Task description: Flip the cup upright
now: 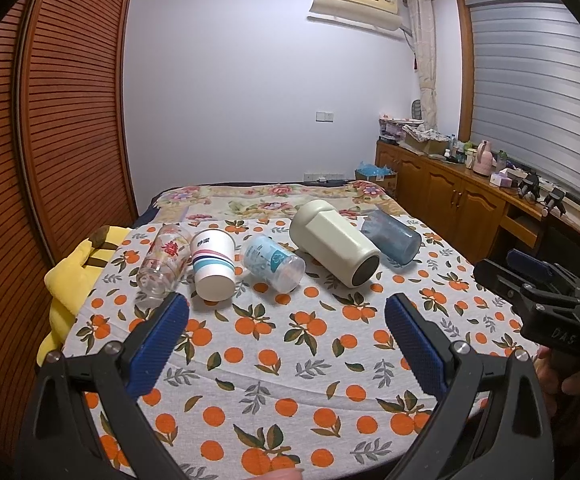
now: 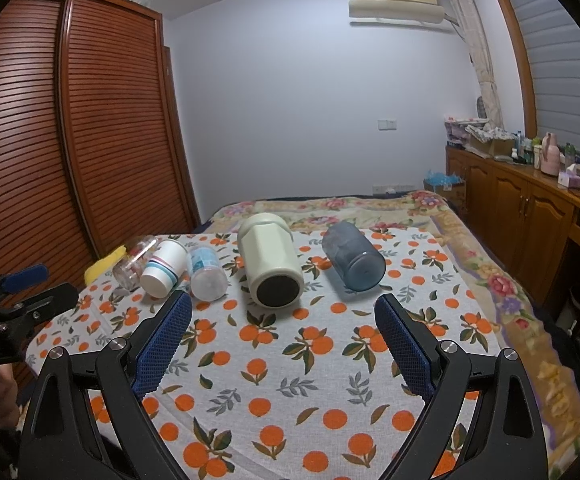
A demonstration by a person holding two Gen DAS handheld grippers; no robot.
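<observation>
Several cups lie on their sides in a row on an orange-print cloth (image 1: pixel 281 344): a clear floral glass (image 1: pixel 163 258), a white paper cup with stripes (image 1: pixel 213 264), a clear blue-print cup (image 1: pixel 271 258), a cream mug (image 1: pixel 336 242) and a blue-grey tumbler (image 1: pixel 390 238). My left gripper (image 1: pixel 285 316) is open and empty, short of the row. My right gripper (image 2: pixel 283 316) is open and empty, in front of the cream mug (image 2: pixel 269 264) and the tumbler (image 2: pixel 352 256). The paper cup (image 2: pixel 163 266) and blue-print cup (image 2: pixel 207 274) lie to its left.
A floral bedspread (image 2: pixel 502 280) lies under the cloth. A yellow cushion (image 1: pixel 71 280) sits at the left edge. A slatted wardrobe (image 1: pixel 49 120) stands on the left, a wooden cabinet (image 1: pixel 450 192) with clutter on the right. The other gripper shows at the right edge (image 1: pixel 546 292).
</observation>
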